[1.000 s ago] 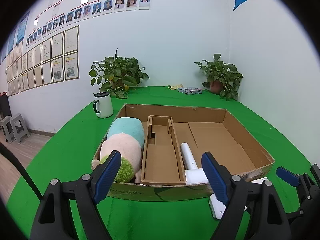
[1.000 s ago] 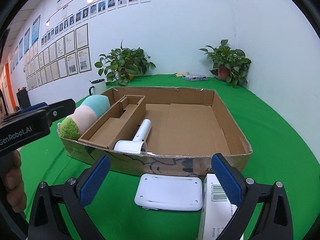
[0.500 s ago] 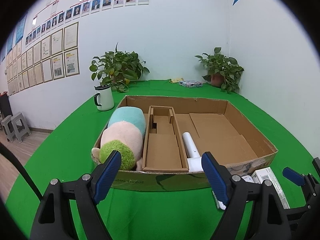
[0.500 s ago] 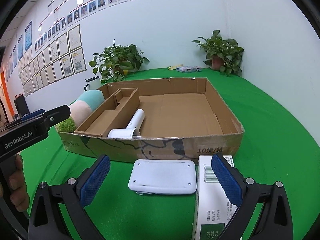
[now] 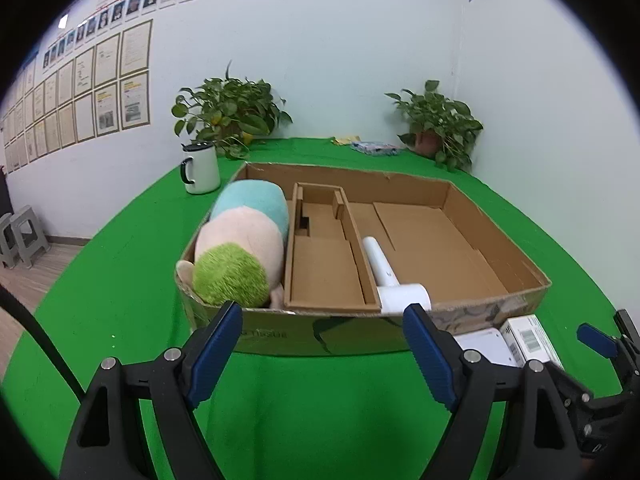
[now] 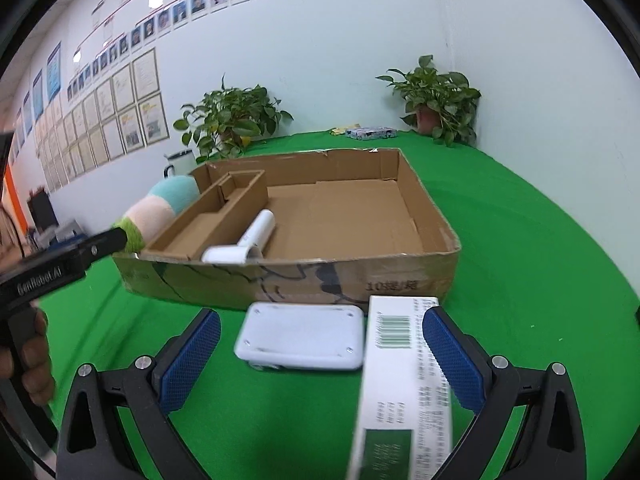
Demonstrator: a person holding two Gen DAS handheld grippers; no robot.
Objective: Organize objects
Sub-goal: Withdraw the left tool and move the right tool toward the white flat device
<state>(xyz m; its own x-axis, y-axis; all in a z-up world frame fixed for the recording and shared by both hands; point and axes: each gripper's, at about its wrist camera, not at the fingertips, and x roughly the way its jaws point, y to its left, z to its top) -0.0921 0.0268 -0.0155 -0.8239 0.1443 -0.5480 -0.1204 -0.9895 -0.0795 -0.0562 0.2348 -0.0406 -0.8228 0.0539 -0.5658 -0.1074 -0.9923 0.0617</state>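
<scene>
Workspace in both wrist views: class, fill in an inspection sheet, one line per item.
Surface: green cloth, clean.
Job's things: cardboard box holds plush toy, cardboard insert and white hair dryer; white flat case and white carton lie in front of it.
Clutter: white mug, small packet.
Grippers: left claw open, empty; right claw open, straddling case and carton.
Cables: black cable at left.
Surroundings: two potted plants, framed papers, stool.
</scene>
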